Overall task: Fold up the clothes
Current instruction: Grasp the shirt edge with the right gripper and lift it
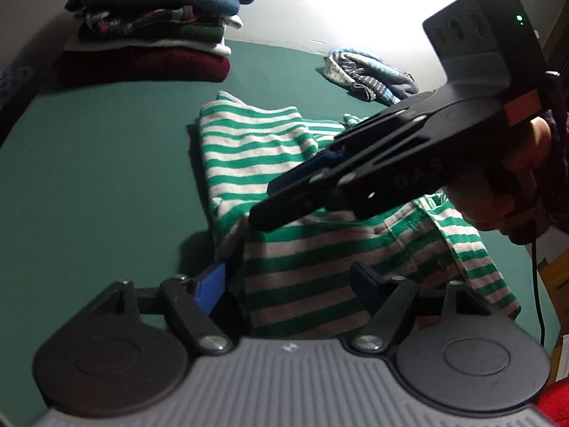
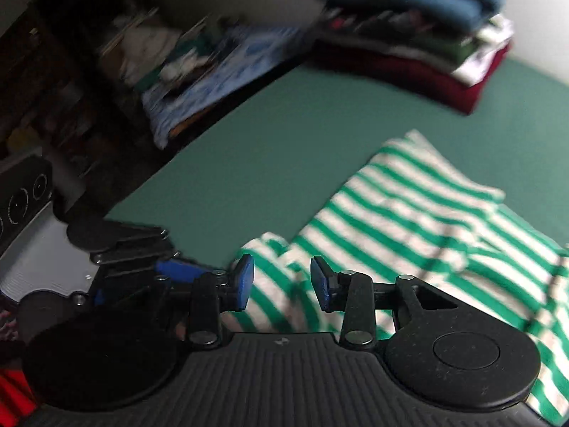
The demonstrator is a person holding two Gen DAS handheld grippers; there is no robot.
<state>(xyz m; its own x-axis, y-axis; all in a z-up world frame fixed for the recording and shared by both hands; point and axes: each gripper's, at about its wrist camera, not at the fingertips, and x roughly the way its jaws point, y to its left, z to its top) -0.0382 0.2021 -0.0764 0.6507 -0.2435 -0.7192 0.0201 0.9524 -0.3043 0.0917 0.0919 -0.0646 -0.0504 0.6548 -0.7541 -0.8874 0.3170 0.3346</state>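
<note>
Mid-fold on the striped shirt [image 1: 284, 163]: left gripper [image 1: 291, 284] gapes wide over the cloth, right gripper [image 2: 282, 281] gapes too, gripping nothing; next, pinch an edge.

A green-and-white striped shirt [image 1: 284, 185] lies rumpled on the green tabletop [image 1: 99, 185], part of it doubled over on itself. The left gripper [image 1: 291, 281] sits low over the near edge of the cloth with its jaws spread wide, fabric lying between the blue pads [image 1: 209, 288]. The right gripper [image 1: 281, 199], gripped by a hand [image 1: 512, 185], reaches in from the right above the shirt; its fingers look nearly closed, though whether they pinch cloth I can't make out. At the far left stands a stack of folded clothes [image 1: 153, 28], a blue piece on top and a dark red one at the bottom. A small crumpled blue-patterned garment [image 1: 370, 71] lies apart at the far edge.
</note>
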